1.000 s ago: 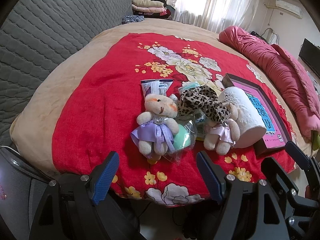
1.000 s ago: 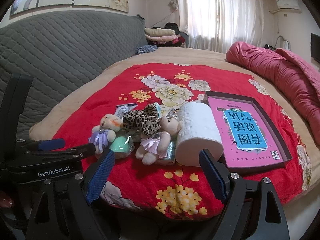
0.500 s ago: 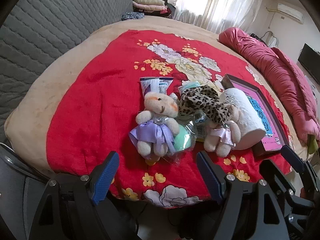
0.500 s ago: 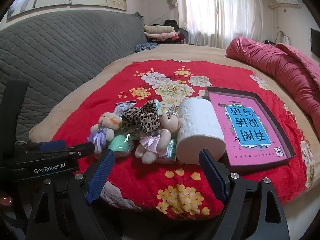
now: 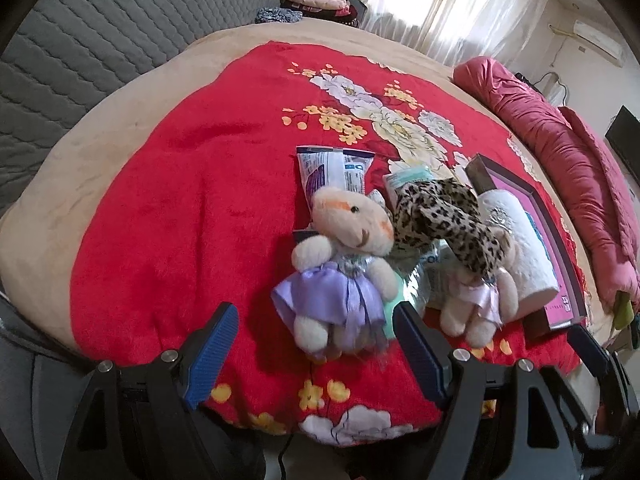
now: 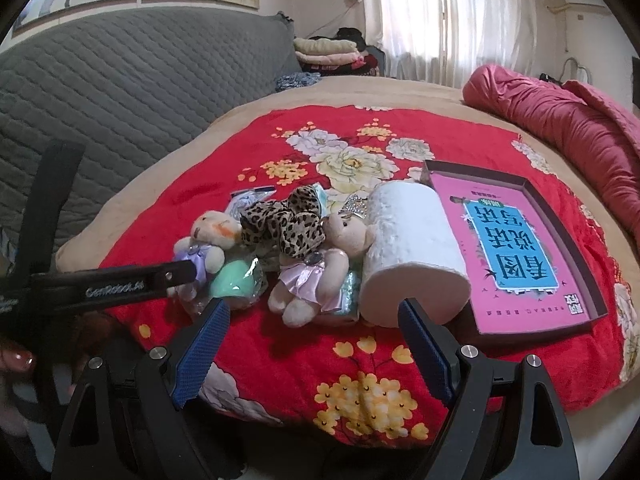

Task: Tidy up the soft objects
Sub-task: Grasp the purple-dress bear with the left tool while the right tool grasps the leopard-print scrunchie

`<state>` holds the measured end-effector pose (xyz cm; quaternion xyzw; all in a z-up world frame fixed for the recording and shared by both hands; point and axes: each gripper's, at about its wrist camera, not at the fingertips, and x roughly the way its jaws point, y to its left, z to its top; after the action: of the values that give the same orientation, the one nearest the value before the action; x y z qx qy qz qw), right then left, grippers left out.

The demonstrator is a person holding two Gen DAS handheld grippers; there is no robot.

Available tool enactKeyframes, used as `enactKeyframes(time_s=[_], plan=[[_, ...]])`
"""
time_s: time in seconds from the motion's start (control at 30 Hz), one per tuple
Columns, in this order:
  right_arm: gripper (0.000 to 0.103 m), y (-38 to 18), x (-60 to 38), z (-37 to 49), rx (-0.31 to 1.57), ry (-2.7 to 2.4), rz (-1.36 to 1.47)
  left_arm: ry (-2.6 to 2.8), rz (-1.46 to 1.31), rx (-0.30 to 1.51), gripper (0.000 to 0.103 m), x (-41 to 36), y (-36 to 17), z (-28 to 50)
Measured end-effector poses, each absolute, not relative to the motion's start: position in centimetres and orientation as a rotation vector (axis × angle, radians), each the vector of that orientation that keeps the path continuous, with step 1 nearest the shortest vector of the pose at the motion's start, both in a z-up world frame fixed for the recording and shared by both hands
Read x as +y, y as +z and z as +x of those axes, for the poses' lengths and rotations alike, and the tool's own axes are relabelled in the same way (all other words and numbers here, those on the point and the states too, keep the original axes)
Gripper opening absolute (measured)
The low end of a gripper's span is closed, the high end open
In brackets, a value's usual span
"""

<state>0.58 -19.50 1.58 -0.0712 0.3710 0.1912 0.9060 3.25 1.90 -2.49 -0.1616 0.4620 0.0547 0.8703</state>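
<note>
A cream plush bear in a purple dress (image 5: 340, 264) (image 6: 210, 236) lies on the red floral blanket (image 5: 180, 216), its feet between the tips of my open left gripper (image 5: 316, 352). Beside it lie a leopard-print soft piece (image 5: 440, 216) (image 6: 284, 220), a second bear in a pink dress (image 5: 476, 304) (image 6: 320, 272), a mint sponge in clear wrap (image 6: 236, 280) and a white paper roll (image 5: 516, 240) (image 6: 408, 252). My right gripper (image 6: 312, 352) is open, just short of the pile. The left gripper's arm (image 6: 120, 284) reaches in at the purple bear.
A dark tray holding a pink and blue book (image 6: 516, 248) lies right of the roll. Flat packets (image 5: 332, 172) sit behind the toys. A rolled pink quilt (image 5: 568, 160) lines the right side, a grey quilted headboard (image 6: 120, 92) the left. Folded clothes (image 6: 328, 50) are stacked far back.
The left gripper has moved forward and down to the purple-dressed bear, which now fills more of its view. The right gripper has edged closer to the pile. Both stay open.
</note>
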Motion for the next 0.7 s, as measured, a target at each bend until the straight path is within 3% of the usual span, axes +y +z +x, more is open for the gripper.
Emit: enactKeyframes(time_s=[0.27,0.7], plan=[[0.087,0.8,-19.0,1.5,0.779,0.402,-0.155,0.106,-0.325,0.988,0.078,1.9,-3.9,5.8],[0.087,0.7,-17.5,3.9,0.784,0.411,-0.158,-0.005,-0.391,1.000,0.036,2.7,-5.1,7.5]])
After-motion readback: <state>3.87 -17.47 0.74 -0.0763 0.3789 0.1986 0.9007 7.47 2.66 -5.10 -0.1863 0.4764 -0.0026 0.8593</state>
